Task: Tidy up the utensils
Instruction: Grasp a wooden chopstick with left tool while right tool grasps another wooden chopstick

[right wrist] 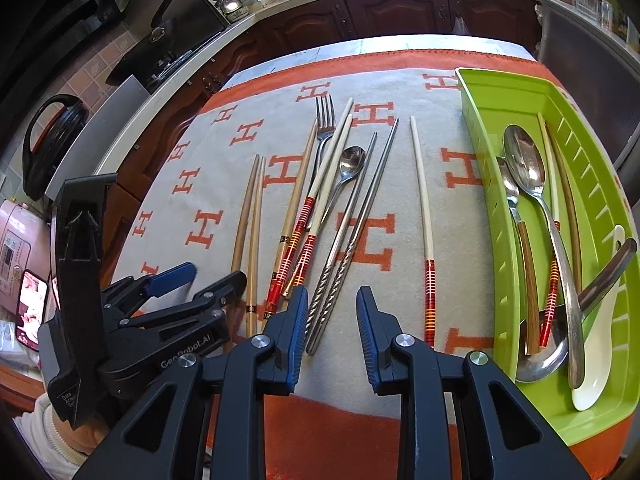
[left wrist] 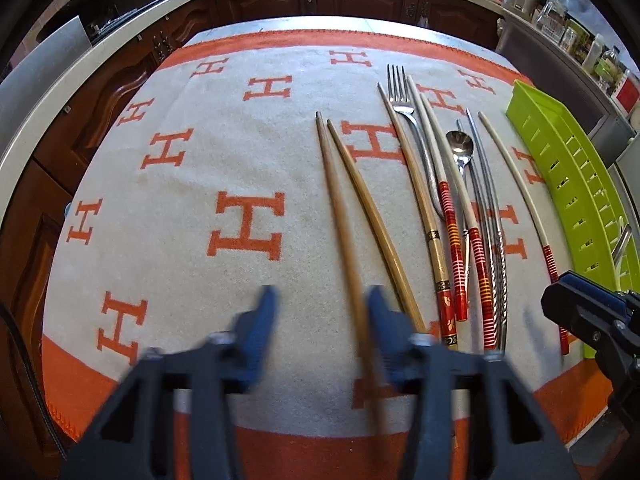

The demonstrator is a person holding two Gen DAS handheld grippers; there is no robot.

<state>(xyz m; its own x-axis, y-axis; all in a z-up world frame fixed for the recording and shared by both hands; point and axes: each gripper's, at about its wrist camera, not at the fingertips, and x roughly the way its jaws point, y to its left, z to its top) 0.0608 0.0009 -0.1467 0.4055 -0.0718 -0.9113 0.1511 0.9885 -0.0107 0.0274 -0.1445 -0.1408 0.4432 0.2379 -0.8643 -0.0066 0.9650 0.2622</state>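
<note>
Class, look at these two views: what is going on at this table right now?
A person with tongs in each hand is sorting utensils from an orange-and-cream cloth into a green tray. The left tongs are around the near end of a plain wooden chopstick; whether they grip it is unclear. The right tongs hover open and empty near the twisted metal chopsticks. Several spoons already lie in the tray; a fork and other chopsticks wait outside.

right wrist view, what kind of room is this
Most likely a home kitchen. Dark wooden cabinet doors run under a pale countertop along the back, a green plastic cutlery tray holds spoons, and a fork and chopsticks lie on an orange-patterned cloth.
</note>
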